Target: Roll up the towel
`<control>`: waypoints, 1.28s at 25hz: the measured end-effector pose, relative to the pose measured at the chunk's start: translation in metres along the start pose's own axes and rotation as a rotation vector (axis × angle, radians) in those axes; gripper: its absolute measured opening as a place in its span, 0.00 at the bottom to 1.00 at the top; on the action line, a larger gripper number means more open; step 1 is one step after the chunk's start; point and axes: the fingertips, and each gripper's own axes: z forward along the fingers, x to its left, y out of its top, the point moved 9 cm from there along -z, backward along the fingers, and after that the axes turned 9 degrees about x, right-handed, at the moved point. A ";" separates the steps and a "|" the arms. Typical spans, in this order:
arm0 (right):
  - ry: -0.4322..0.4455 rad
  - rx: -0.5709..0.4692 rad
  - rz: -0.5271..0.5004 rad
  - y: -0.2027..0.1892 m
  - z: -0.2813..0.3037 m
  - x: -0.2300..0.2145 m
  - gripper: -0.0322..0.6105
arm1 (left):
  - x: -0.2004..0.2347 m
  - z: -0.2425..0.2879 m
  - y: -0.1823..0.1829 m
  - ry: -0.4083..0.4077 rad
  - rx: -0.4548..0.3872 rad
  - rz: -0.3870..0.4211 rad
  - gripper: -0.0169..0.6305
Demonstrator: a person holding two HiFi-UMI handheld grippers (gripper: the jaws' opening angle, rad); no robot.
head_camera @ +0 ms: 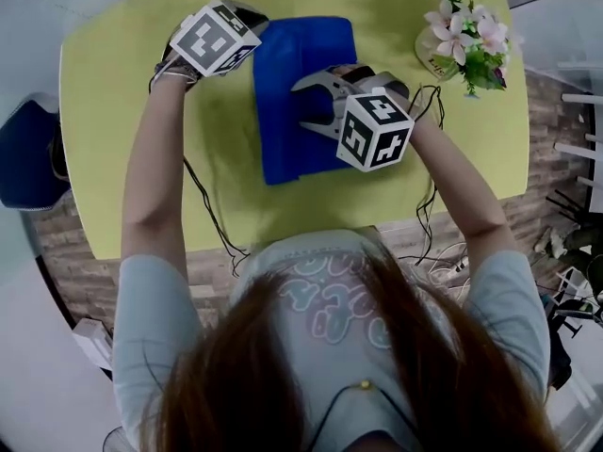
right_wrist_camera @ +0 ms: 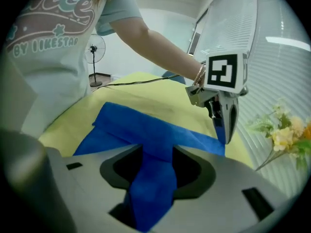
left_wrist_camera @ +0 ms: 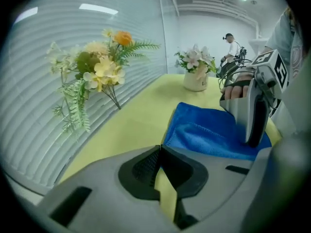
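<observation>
**Right fingers astride the towel, left fingers closed at its corner**

My right gripper (right_wrist_camera: 156, 152) tips down toward the table. Its fingers stand part-way apart, astride a band of the blue towel (right_wrist_camera: 146, 125) that fills the gap between them. Past those fingertips the rest of the towel spreads over the yellow table (right_wrist_camera: 146, 96), with one flap folded across it. At the towel's far edge from there is my left gripper (left_wrist_camera: 160, 148). Its fingertips are drawn together and no cloth shows between them. The towel's corner lies just beyond and to the right of those tips, with bare table to their left. Farther out past the left fingers, a pot of pale flowers (left_wrist_camera: 196, 72) stands on the table. Off to their left, a spray of yellow flowers (left_wrist_camera: 99, 64) stands by the blinds (left_wrist_camera: 43, 110).
</observation>
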 end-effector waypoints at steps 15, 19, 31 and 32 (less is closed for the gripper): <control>-0.289 -0.095 0.302 -0.014 -0.052 0.012 0.35 | -0.018 -0.067 -0.053 0.330 -0.381 -0.299 0.05; -0.285 -0.054 0.285 -0.042 -0.096 0.043 0.35 | -0.099 -0.097 -0.073 0.239 -0.482 -0.293 0.05; 0.117 -0.070 -0.141 -0.096 -0.085 0.105 0.36 | -0.273 -0.060 -0.021 0.320 -0.279 -0.392 0.05; 0.129 -0.092 -0.179 -0.098 -0.084 0.108 0.36 | -0.284 -0.058 -0.012 0.338 -0.276 -0.405 0.05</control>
